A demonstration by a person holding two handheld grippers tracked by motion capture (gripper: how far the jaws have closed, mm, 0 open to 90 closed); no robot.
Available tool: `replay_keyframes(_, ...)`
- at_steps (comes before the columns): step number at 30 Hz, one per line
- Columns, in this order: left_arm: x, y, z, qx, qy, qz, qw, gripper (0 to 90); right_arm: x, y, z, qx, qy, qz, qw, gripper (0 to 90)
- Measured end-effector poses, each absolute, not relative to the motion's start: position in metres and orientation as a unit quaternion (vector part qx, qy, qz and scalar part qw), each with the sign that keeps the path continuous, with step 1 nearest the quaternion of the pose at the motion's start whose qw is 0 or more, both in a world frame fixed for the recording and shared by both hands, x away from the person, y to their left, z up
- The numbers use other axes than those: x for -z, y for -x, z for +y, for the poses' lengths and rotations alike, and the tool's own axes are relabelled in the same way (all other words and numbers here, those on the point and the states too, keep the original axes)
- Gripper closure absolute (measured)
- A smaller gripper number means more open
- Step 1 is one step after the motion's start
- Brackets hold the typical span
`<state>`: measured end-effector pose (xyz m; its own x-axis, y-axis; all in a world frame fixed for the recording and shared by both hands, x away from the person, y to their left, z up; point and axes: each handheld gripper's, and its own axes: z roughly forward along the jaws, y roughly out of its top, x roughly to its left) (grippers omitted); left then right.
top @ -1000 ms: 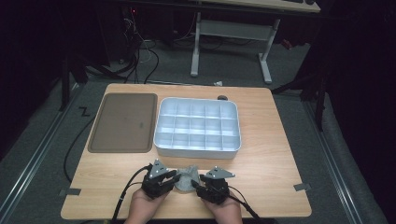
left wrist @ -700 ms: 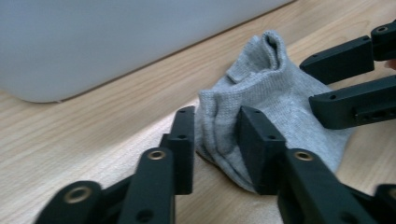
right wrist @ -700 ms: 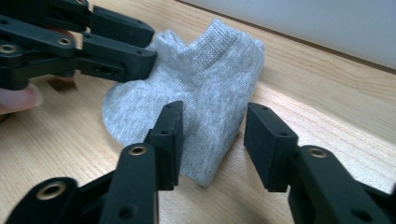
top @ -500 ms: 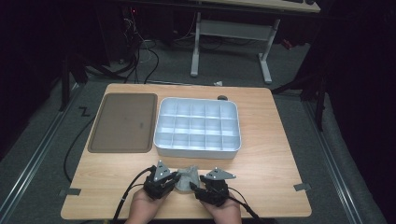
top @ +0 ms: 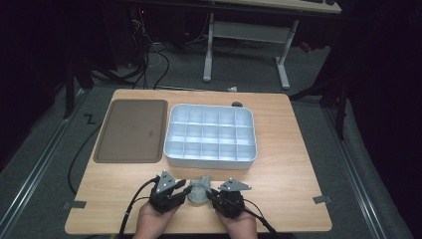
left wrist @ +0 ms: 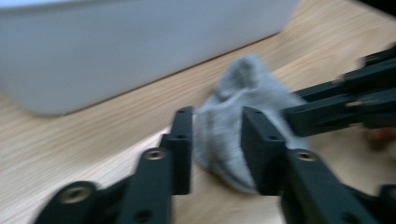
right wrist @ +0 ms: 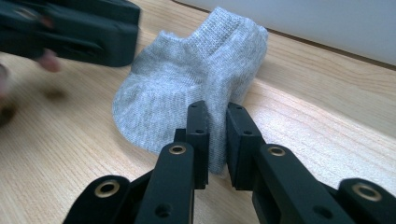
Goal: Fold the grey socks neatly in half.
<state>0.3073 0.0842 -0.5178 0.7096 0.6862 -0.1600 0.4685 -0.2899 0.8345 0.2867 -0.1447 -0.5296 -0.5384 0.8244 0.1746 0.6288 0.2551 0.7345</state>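
Note:
A small grey ankle sock (top: 200,190) lies crumpled on the wooden table near its front edge, between my two grippers. My left gripper (top: 185,189) comes at it from the left. In the left gripper view its jaws (left wrist: 217,140) have just been opening and stand either side of the sock (left wrist: 233,107), which fills the gap loosely. My right gripper (top: 211,194) comes from the right. Its jaws (right wrist: 217,135) have just been closing and pinch a fold at the sock's (right wrist: 187,88) near edge.
A white compartment bin (top: 209,160), its cells bare, stands just beyond the sock. A flat brown tray (top: 132,130) lies to the bin's left. The table's front edge runs right under the person's hands. A dark floor with cables surrounds the table.
Both hands stay at the sock near the front edge. The left gripper has shifted only slightly. The sock lies in the same spot.

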Motion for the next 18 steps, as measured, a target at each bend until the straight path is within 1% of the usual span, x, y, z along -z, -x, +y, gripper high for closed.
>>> replay_keyframes(2,0.513,-0.301,0.078,-0.108,-0.803,0.337,0.480,75.1,0.530,-0.287,-0.145,-0.397,-0.463,0.783,0.124,81.4)
replay_keyframes(5,0.518,-0.297,0.064,-0.112,-0.820,0.317,0.463,81.6,0.530,-0.287,-0.145,-0.398,-0.465,0.781,0.124,81.4)
replay_keyframes(9,0.528,-0.302,0.059,-0.108,-0.830,0.319,0.445,84.3,0.530,-0.288,-0.145,-0.395,-0.462,0.783,0.130,81.6)
replay_keyframes(13,0.532,-0.305,0.057,-0.095,-0.829,0.321,0.447,85.3,0.524,-0.282,-0.148,-0.406,-0.459,0.780,0.130,81.2)
replay_keyframes(14,0.532,-0.306,0.057,-0.093,-0.830,0.321,0.447,85.7,0.521,-0.279,-0.150,-0.417,-0.454,0.777,0.127,79.5)
replay_keyframes(16,0.532,-0.307,0.058,-0.090,-0.830,0.321,0.448,85.9,0.516,-0.276,-0.153,-0.438,-0.446,0.771,0.121,72.1)
replay_keyframes(18,0.532,-0.307,0.058,-0.091,-0.830,0.320,0.448,86.1,0.509,-0.274,-0.160,-0.457,-0.448,0.759,0.120,70.2)
